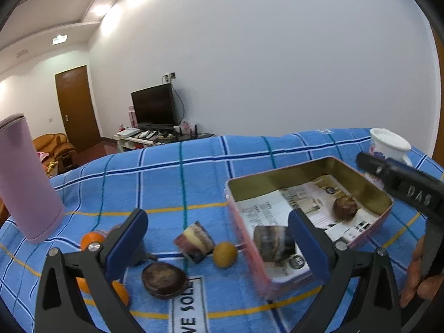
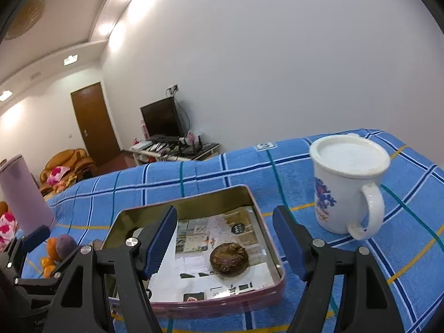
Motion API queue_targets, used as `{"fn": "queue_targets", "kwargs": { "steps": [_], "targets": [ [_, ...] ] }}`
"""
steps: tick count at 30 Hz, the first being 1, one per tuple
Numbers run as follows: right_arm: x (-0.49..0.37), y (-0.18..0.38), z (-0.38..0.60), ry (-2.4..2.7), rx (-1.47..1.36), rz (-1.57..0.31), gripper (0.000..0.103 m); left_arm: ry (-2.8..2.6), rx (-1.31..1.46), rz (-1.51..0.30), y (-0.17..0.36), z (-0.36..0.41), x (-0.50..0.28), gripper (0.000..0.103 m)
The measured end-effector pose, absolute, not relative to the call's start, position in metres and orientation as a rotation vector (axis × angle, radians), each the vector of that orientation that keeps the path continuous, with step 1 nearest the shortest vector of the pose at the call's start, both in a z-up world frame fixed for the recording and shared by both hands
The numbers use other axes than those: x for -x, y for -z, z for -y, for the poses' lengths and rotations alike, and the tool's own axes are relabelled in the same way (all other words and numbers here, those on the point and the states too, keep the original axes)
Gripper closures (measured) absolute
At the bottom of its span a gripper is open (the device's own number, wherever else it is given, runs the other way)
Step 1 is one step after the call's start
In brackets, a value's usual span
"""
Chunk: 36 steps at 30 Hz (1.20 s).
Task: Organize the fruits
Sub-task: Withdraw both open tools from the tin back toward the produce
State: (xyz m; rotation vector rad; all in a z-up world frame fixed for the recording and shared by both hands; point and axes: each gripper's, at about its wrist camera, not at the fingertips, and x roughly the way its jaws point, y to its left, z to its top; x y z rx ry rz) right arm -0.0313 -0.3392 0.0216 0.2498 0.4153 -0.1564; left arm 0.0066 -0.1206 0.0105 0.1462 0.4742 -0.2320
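Fruit (image 2: 229, 259) lies in the tin (image 2: 266, 219) on the blue cloth (image 1: 166, 166); mug (image 2: 347, 183) just right; flask (image 1: 25, 177), oranges (image 1: 90, 240) and a packet (image 1: 195, 241) left; left claw (image 1: 219, 238) and right claw (image 2: 224, 240) both gape empty.

- The left gripper (image 1: 219, 238) points forward and slightly down, its 2 blue-padded fingers (image 1: 129, 236) spread wide with nothing pressed between them.
- The right gripper (image 2: 224, 241) is tilted down at much the same angle, its jaws parted less widely (no pad touches anything).
- In the left wrist view the right gripper's black body reaches in from the right edge, with the person's hand (image 1: 416, 277) wrapped around its handle.
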Motion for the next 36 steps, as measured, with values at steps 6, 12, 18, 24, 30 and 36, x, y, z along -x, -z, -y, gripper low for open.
{"fn": "queue_targets", "kwargs": {
  "steps": [6,12,18,24,30,36],
  "targets": [
    [0.042,-0.026,0.333,0.204,-0.217,-0.368,0.030,0.207,-0.129,-0.477,-0.008,0.109,-0.003,0.000],
    [0.047,-0.028,0.317,0.192,-0.206,-0.371,0.030,0.191,-0.107,-0.495,-0.006,0.093,0.001,0.000],
    [0.051,-0.028,0.294,0.168,-0.171,-0.377,0.030,0.179,-0.100,-0.507,-0.005,0.077,0.005,0.000],
    [0.057,-0.027,0.271,0.143,-0.139,-0.377,0.030,0.169,-0.118,-0.512,-0.005,0.061,0.007,0.000],
    [0.057,-0.026,0.248,0.112,-0.135,-0.401,0.030,0.152,-0.149,-0.527,-0.003,0.044,0.005,0.000],
    [0.056,-0.025,0.224,0.073,-0.119,-0.412,0.030,0.121,-0.148,-0.531,-0.003,0.022,-0.001,0.000]
  ]
}}
